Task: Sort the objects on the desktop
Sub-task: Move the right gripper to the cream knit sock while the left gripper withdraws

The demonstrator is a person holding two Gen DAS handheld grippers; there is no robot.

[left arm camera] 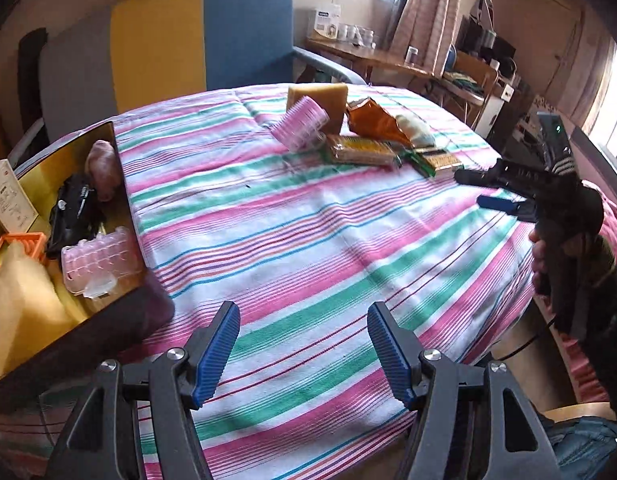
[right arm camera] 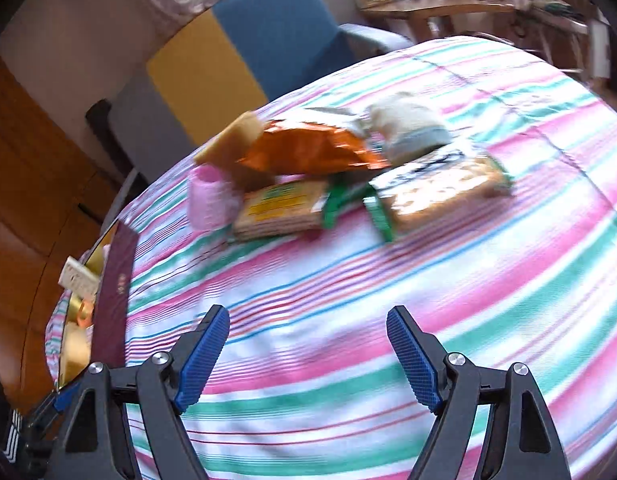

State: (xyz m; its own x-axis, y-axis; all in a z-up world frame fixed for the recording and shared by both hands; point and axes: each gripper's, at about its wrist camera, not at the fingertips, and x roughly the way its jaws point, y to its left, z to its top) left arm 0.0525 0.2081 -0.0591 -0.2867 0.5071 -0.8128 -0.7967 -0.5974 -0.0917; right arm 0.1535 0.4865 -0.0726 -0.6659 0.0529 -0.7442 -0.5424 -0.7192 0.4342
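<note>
Striped cloth (left arm camera: 308,216) in pink, green and white covers the table, and the sorting looks roughly half done. A loose pile remains at the far side: a pink roll (left arm camera: 302,126), a tan sponge (left arm camera: 322,96), an orange bag (left arm camera: 372,122), a pale bundle (left arm camera: 414,128) and two cracker packs (left arm camera: 360,150) (left arm camera: 440,160), all touching or overlapping one another. These are what is left, as far as I can judge.

At the left edge sits a box (left arm camera: 120,184) with dark walls and a gold lining, already holding several things: a clear pink case (left arm camera: 102,262), a black item (left arm camera: 74,208), a brownish lump (left arm camera: 102,168), an orange frame (left arm camera: 22,244), a white card (left arm camera: 8,200) and a yellow pad (left arm camera: 20,308) (the right wrist view shows only its wall and a few blurred contents).

Left gripper (left arm camera: 304,350) hangs over bare cloth near the box, its blue pads apart with nothing between them. Right gripper (right arm camera: 308,356) is likewise spread and empty above the cloth, facing the pile and well short of it. In the left view it appears at the right edge, held by a hand (left arm camera: 542,256).

Behind the table stand a blue and yellow chair (left arm camera: 212,36) and a cluttered desk (left arm camera: 388,56) under a window.
</note>
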